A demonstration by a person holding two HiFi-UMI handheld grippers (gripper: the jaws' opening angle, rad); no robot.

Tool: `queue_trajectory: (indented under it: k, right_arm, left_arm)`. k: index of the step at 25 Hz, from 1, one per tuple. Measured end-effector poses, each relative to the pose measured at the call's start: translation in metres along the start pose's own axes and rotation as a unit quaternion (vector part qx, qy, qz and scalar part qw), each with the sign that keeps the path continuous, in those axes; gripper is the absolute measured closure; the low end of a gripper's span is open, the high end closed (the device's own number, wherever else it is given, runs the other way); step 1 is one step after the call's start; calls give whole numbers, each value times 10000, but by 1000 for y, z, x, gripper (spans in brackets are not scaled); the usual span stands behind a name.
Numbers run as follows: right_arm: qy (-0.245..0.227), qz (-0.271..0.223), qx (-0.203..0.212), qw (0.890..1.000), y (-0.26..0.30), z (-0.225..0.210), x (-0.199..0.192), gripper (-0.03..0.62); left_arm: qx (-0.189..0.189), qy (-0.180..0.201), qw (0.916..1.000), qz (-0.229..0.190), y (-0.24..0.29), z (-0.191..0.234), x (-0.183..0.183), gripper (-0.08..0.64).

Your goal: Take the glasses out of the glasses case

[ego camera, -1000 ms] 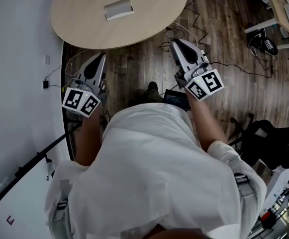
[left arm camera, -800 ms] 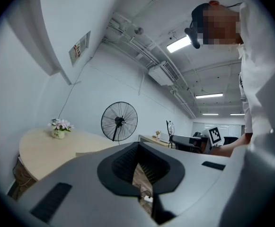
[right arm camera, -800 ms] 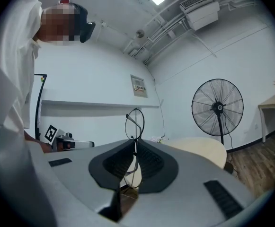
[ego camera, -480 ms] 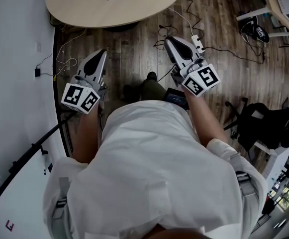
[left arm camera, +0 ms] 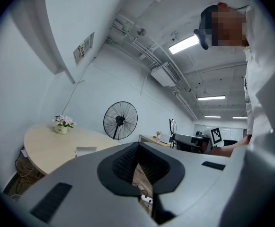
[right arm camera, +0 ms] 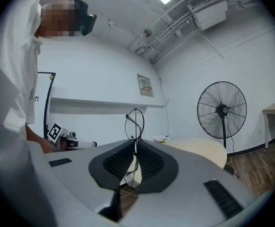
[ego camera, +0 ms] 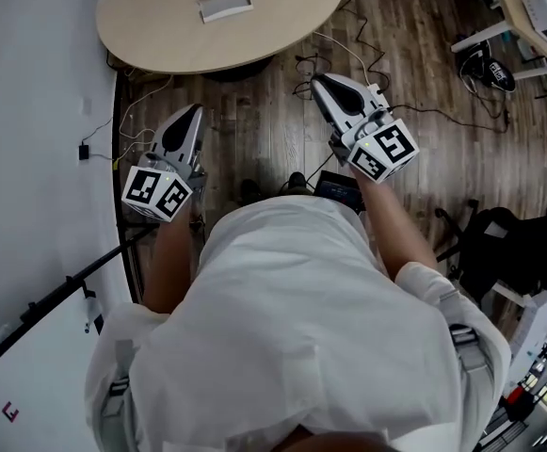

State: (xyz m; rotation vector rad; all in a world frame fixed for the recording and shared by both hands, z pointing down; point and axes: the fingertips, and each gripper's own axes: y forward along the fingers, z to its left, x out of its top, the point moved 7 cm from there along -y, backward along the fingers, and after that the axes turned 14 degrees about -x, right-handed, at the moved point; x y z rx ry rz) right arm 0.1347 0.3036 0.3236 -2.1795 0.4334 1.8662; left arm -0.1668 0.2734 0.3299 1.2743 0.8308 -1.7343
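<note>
Right claw (right arm camera: 134, 143) is clamped on the thin wire-rimmed glasses (right arm camera: 135, 123), left claw (left arm camera: 138, 145) is pinched together on nothing, and the pale glasses case (ego camera: 224, 2) sits at twelve o'clock on the round worktop (ego camera: 160, 26), well apart from both.

— Where's the case (ego camera: 224, 2)?
— On the table (ego camera: 160, 40), with the flowerpot (left arm camera: 60, 128) to its left.
— And the glasses (right arm camera: 134, 123)?
— Between the right gripper's (ego camera: 324, 82) jaws, above the floor (ego camera: 254, 121), on the near side of the table.
</note>
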Motion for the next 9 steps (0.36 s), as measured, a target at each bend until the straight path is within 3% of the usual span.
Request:
queue_trajectory:
  k: [5,9]
  right_arm:
    - [334,111,-402,9986,-23,-44,-3,555]
    - [285,128,-582,9978,-39,-74,1,555]
  left_arm:
    - [-48,-52,10000,48,28,-4,-2,548]
    - [-58,-146,9997,190,46,-7,-11,548]
